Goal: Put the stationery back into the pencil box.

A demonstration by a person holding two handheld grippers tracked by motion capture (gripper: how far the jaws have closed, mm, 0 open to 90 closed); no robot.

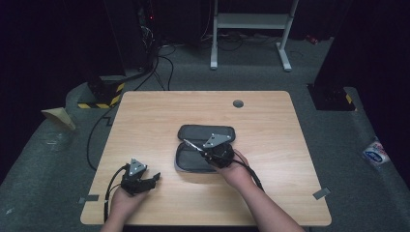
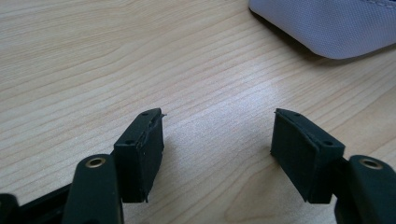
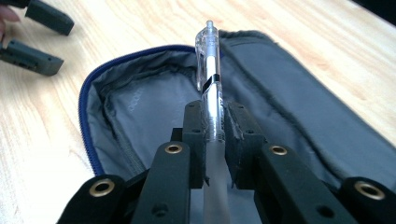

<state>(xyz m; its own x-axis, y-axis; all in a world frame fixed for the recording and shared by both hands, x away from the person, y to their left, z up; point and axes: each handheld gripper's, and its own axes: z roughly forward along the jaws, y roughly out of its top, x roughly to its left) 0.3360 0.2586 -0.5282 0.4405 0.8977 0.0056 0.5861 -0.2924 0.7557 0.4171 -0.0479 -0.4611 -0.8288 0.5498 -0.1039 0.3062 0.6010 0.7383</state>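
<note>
A dark grey pencil case lies unzipped and spread flat in the middle of the wooden table. In the right gripper view its grey lining and blue zip edge show below my right gripper, which is shut on a clear ballpoint pen. The pen sticks out past the jaws, above the case's open inside. My right gripper hovers over the case's near half. My left gripper rests low over bare wood near the table's front left, open with nothing between its pads. A corner of the case lies beyond it.
A round grey cable grommet sits near the table's far edge. Beyond the table stand a white metal frame, cables and a black-and-yellow striped block on the floor. A plastic packet lies on the floor at right.
</note>
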